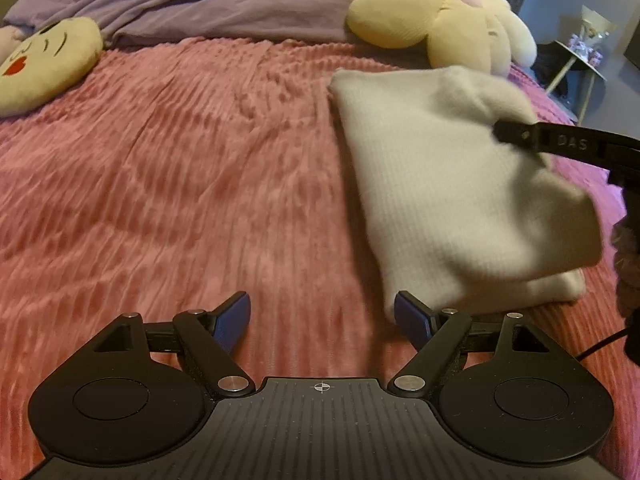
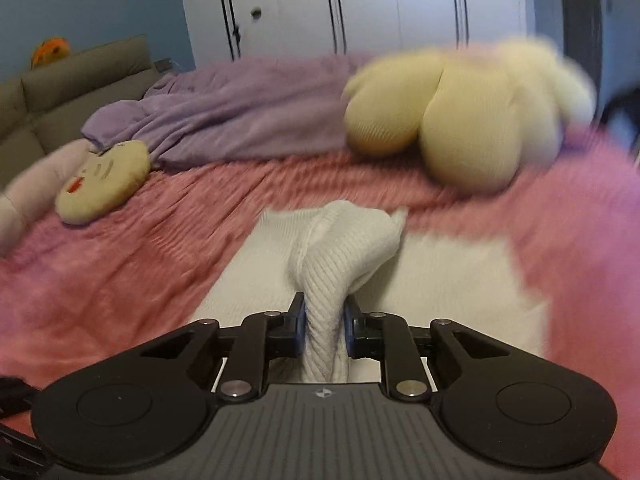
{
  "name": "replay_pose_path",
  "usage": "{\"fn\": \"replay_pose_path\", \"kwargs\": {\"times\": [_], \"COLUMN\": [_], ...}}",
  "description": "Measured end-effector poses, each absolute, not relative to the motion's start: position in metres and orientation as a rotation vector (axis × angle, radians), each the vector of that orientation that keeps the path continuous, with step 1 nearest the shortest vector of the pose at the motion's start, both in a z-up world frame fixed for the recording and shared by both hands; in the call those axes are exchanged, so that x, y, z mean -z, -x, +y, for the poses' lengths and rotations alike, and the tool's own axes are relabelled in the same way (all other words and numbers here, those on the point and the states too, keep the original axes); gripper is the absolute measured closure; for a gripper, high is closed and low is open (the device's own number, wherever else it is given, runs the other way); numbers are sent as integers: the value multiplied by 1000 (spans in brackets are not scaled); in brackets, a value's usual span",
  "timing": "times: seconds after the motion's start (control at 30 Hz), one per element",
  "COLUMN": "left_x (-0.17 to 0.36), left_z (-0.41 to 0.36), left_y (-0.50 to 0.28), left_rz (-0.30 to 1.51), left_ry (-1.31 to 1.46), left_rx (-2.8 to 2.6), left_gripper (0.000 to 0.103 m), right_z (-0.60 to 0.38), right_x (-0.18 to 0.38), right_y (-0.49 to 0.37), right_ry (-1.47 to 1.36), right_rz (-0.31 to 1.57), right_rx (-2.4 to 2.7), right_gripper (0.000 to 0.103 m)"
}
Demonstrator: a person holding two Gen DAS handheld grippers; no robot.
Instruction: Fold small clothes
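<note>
A white ribbed knit garment (image 1: 440,184) lies partly folded on the pink bedspread (image 1: 180,180), at the right of the left wrist view. My right gripper (image 2: 324,320) is shut on a bunched fold of the garment (image 2: 332,264) and holds it lifted above the rest of the cloth. One of its black fingers (image 1: 532,136) reaches in from the right over the garment in the left wrist view. My left gripper (image 1: 322,316) is open and empty, low over the bedspread just left of the garment's near corner.
A yellow kissing-face pillow (image 1: 44,64) lies at the far left. A large yellow plush (image 1: 436,24) sits behind the garment. A purple blanket (image 1: 200,4) is heaped at the back. A white wardrobe (image 2: 340,4) and a side table (image 1: 584,56) stand beyond the bed.
</note>
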State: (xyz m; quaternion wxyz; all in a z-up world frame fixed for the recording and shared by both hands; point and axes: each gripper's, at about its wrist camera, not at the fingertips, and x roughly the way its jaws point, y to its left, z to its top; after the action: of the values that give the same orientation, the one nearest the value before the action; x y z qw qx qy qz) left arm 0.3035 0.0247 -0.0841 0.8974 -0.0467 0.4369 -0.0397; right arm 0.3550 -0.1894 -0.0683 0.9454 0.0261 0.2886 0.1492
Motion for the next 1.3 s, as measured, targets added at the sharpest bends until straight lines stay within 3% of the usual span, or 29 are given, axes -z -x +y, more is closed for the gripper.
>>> {"fn": "replay_pose_path", "kwargs": {"times": [0.17, 0.33, 0.47, 0.5, 0.67, 0.83, 0.93, 0.97, 1.0, 1.3], "left_x": [86, 92, 95, 96, 102, 103, 102, 103, 103, 104], "left_z": [5, -15, -20, -20, -22, -25, -24, -24, -24, -27], "left_y": [-305, -307, -308, -309, -314, -315, -314, -314, -315, -318], "left_rz": [917, 944, 946, 950, 968, 983, 980, 982, 983, 988], "left_ry": [64, 43, 30, 33, 34, 50, 52, 49, 45, 50], "left_rx": [117, 157, 159, 155, 144, 128, 125, 121, 116, 108], "left_gripper": [18, 18, 18, 18, 18, 18, 18, 18, 18, 18], "right_z": [-218, -257, -286, -293, -307, -307, -304, -302, -301, -295], "right_x": [65, 104, 100, 100, 115, 128, 121, 118, 116, 126], "right_y": [-345, -358, -333, -324, -282, -294, -301, -299, -297, -288], "right_ry": [74, -58, -262, -303, -475, -574, -566, -549, -533, -521], "right_rz": [526, 738, 707, 701, 735, 787, 795, 777, 766, 817], "right_rx": [-133, -131, -160, -169, -235, -286, -282, -293, -300, -303], "right_gripper": [86, 81, 49, 48, 48, 46, 55, 66, 68, 68]}}
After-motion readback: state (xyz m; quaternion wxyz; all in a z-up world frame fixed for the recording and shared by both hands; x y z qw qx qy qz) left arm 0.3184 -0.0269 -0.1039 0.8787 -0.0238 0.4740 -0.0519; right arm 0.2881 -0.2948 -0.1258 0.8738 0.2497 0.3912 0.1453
